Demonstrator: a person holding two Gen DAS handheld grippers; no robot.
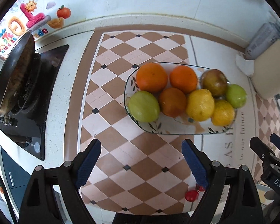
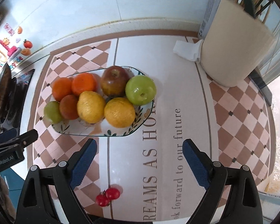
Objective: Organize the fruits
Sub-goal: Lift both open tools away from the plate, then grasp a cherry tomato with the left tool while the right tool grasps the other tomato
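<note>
Left gripper: you hold it above the desk, on the near side of the plate and pointing at it; its jaws stand wide with nothing between them
Right gripper: you hold it near the plate too, a little to the right of the left one, angled down; jaws wide, nothing gripped
Each in the other's view: your right gripper shows at the right edge of the left wrist view, your left gripper at the left edge of the right wrist view; both are cut off there
Plate: sits on the patterned mat on the desk, ahead of both grippers
Fruit on the plate: three oranges at its left, a green fruit at its near left corner, two lemons along its near side, a red-brown apple at its far side, a green apple at its right end
Cherry tomatoes: two small red ones, touching, on the mat on the near side of the plate; in the left wrist view your right finger half hides them
Pan: left of the plate on the stove, cut by the frame edge
Beige container: right of and beyond the plate; its top is blurred
Mat lettering: partly cut off
</note>
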